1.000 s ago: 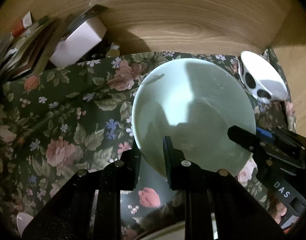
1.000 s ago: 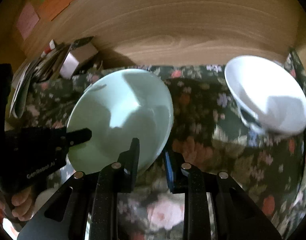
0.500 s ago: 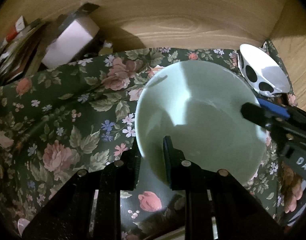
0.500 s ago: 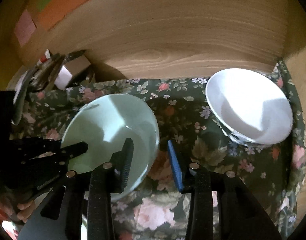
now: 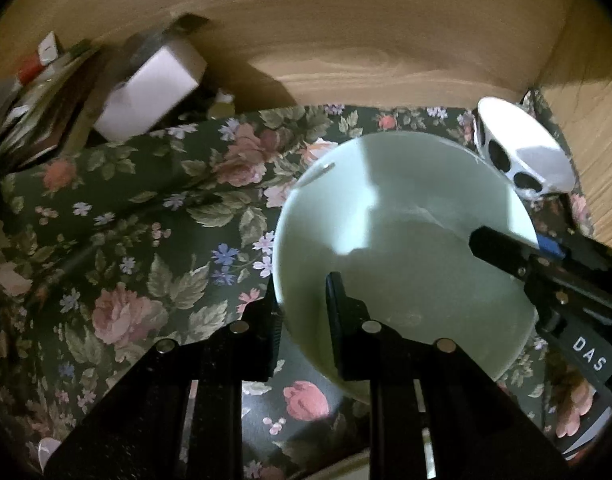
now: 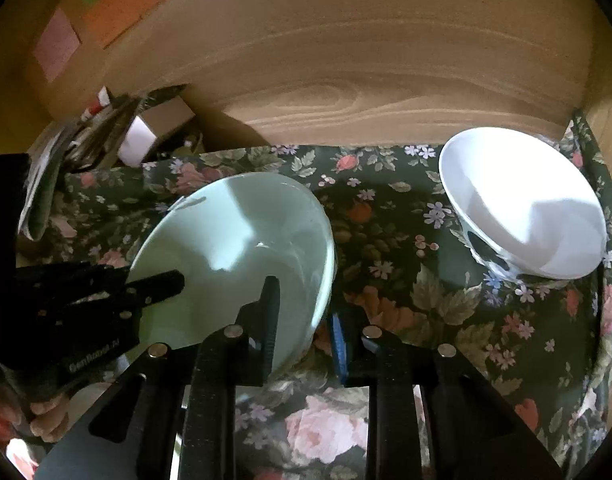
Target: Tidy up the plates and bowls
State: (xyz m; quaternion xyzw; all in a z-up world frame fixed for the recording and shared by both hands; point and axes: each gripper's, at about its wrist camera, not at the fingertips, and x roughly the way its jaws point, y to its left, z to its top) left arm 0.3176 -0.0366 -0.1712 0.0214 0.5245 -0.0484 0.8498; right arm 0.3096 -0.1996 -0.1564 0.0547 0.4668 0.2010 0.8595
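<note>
You work over a dark floral tablecloth (image 6: 434,304) backed by a curved light wooden wall (image 6: 346,60). The pale green glazed bowl (image 5: 402,248) sits at centre, the left gripper (image 5: 301,312) and right gripper (image 6: 306,320) each straddling its rim at 6 o'clock, contact unclear. White black-spotted bowl (image 6: 522,204) at 2 o'clock. Lettering reads "DAS".

Dim, warm scene; strong fisheye bending and black vignette at corners. Hard light patches and sharp-edged shadows inside pale green glazed bowl (image 5: 402,240) and white ceramic bowl (image 6: 522,200). White cardboard box (image 5: 153,88) motion-blurred.
</note>
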